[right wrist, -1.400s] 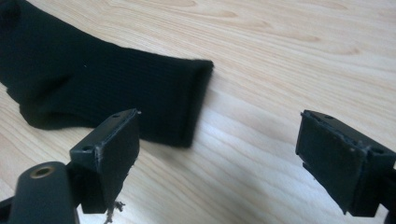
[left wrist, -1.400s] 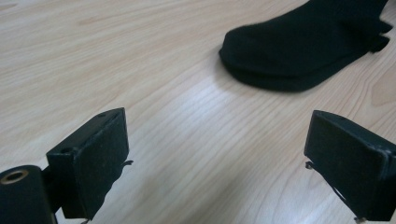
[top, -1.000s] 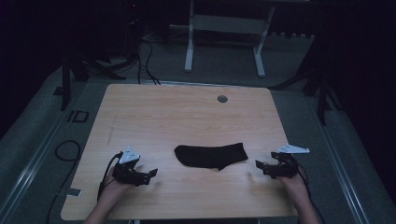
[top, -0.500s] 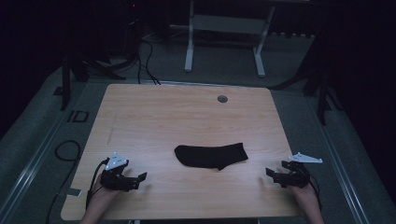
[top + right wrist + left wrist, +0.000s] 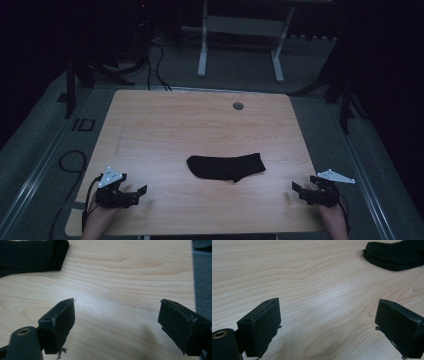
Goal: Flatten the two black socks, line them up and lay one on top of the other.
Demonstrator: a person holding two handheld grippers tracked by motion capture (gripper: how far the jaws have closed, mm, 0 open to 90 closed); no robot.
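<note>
High view: black fabric sock [image 5: 226, 166] lies flat near the centre of the light wooden table [image 5: 190, 125], toe end pointing right. Left gripper [image 5: 140, 192] and right gripper [image 5: 296, 189] rest well apart from it, jaws spread, empty. Each gripper view crops the sock at the frame edge.

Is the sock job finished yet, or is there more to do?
The flat black fabric sock lies alone mid-table, so that part looks settled. Nothing is in hand: the left tongs and right tongs sit open near the wooden table's front corners, apart from it. I can't see anything left.
</note>
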